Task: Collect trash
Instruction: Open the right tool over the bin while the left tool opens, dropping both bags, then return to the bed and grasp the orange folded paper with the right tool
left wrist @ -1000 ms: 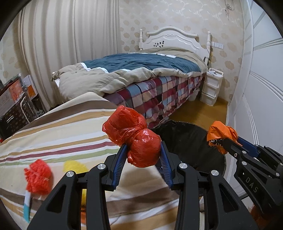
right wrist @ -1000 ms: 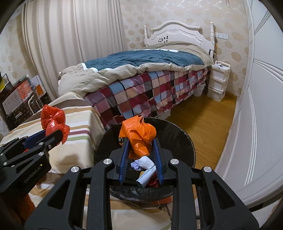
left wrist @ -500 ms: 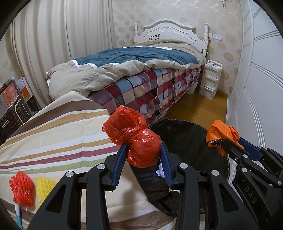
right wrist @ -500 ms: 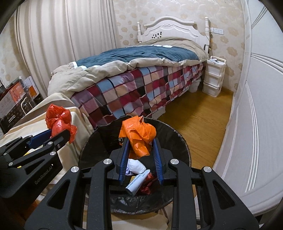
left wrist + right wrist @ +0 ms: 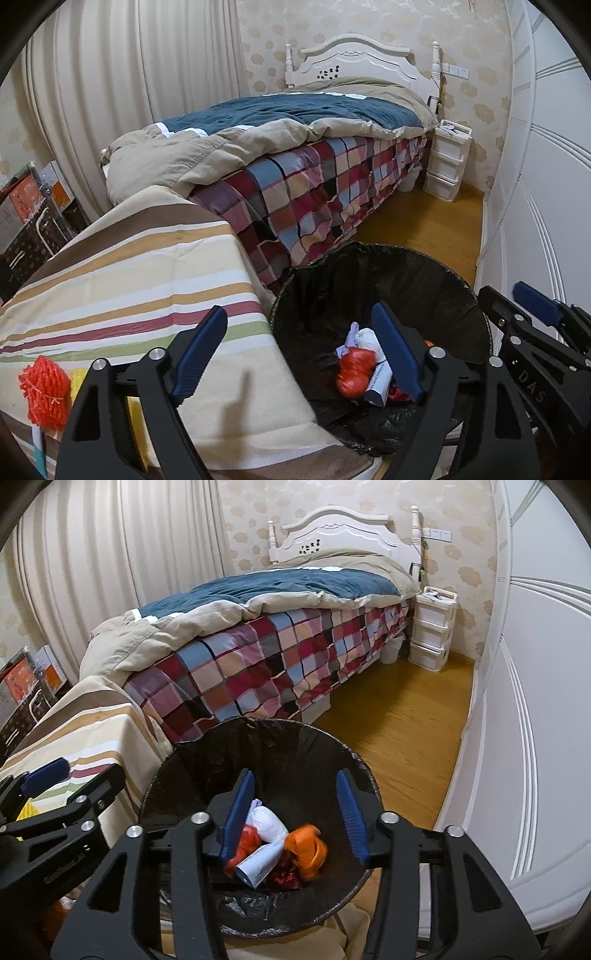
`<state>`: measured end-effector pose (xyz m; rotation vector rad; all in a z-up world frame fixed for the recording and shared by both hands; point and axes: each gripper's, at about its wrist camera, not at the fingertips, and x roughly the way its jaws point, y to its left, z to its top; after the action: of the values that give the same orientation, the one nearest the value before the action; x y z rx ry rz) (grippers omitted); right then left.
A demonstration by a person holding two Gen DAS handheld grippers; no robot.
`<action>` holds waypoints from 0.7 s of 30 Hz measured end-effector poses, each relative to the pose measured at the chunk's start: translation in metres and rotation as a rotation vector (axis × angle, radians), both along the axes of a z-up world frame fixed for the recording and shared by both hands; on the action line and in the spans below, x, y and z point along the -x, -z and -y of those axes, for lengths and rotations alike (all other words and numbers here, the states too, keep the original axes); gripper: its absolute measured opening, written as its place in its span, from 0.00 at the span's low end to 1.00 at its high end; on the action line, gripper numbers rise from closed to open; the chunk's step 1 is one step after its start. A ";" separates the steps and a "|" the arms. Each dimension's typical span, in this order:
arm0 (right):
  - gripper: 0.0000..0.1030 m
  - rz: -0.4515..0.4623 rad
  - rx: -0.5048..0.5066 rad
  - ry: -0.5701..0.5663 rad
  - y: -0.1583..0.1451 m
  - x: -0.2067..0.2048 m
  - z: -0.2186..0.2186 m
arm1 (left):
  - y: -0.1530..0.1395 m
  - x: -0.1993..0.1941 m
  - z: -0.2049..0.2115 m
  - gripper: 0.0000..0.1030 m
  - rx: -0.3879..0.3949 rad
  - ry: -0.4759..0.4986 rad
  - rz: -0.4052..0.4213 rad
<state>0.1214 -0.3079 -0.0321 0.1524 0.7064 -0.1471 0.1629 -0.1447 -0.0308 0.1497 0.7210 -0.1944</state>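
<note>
Both grippers are positioned over the round waste bin lined with a black plastic bag (image 5: 258,746), which stands on the floor between the striped fabric-covered surface (image 5: 140,280) on the left and the white panelled wardrobe (image 5: 535,738) on the right.

Left gripper (image 5: 295,343): jaws have just been opening and stand spread wide, with nothing between the blue pads. The crumpled red plastic bag (image 5: 354,369) lies inside the bin, beside a white wad (image 5: 364,336) and a white tube (image 5: 378,380).

Right gripper (image 5: 297,812): jaws have just been opening and stand apart, with nothing pinched. The crumpled orange plastic bag (image 5: 306,849) lies in the bin, blurred, just right of the tube.

An orange-red mesh net (image 5: 44,391) and a yellow item (image 5: 79,380) rest on the near left of the striped surface. The bed with a plaid cover (image 5: 280,657) stands beyond the bin.
</note>
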 end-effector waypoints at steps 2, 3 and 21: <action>0.56 0.000 0.001 0.006 -0.001 0.003 0.000 | -0.002 0.002 -0.003 0.80 -0.007 -0.012 0.006; 0.57 0.000 0.002 0.007 -0.001 0.003 0.000 | -0.004 0.004 -0.004 0.81 -0.009 -0.017 0.007; 0.63 -0.011 -0.046 -0.132 -0.012 0.056 -0.062 | -0.024 0.073 -0.093 0.82 0.018 -0.106 -0.009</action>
<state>0.0651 -0.2463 -0.0202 0.1488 0.7292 -0.0059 0.0900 -0.0521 -0.0069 0.0931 0.7339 -0.1002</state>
